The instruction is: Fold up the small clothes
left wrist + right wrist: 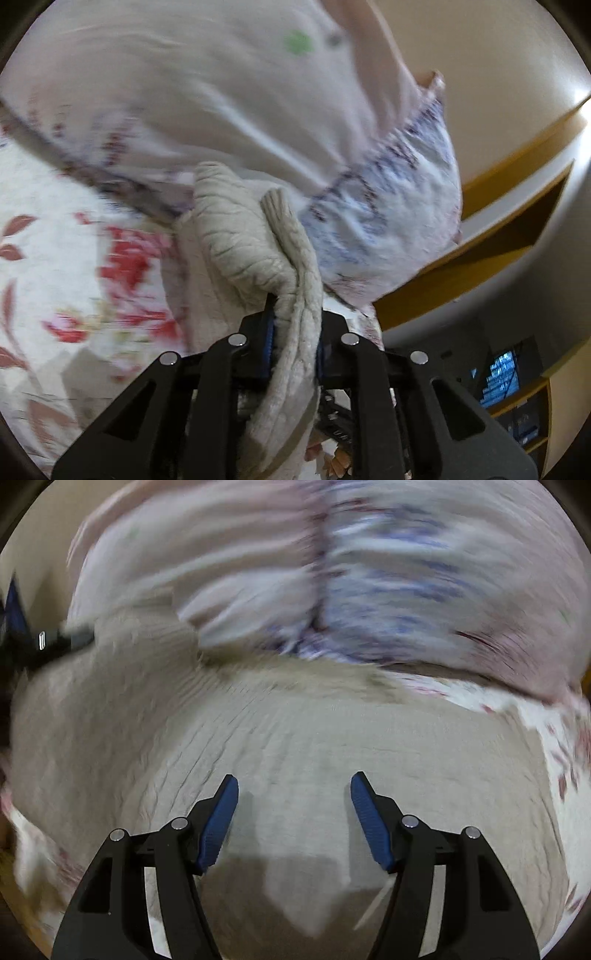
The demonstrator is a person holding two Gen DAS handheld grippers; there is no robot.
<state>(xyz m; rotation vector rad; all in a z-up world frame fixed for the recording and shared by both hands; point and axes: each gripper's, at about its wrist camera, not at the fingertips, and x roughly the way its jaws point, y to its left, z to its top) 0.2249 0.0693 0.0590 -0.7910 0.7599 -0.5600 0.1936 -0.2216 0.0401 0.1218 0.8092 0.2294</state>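
Observation:
A beige ribbed knit garment lies spread on the floral bedsheet. My left gripper is shut on a bunched edge of the beige garment, lifted off the bed. My right gripper is open and empty, just above the flat middle of the garment. The left gripper shows at the far left edge of the right wrist view, at the garment's corner. Both views are motion-blurred.
A large pale pink pillow with blue print lies just behind the garment; it also shows in the right wrist view. The floral sheet covers the bed. A wooden shelf and a screen are at the right.

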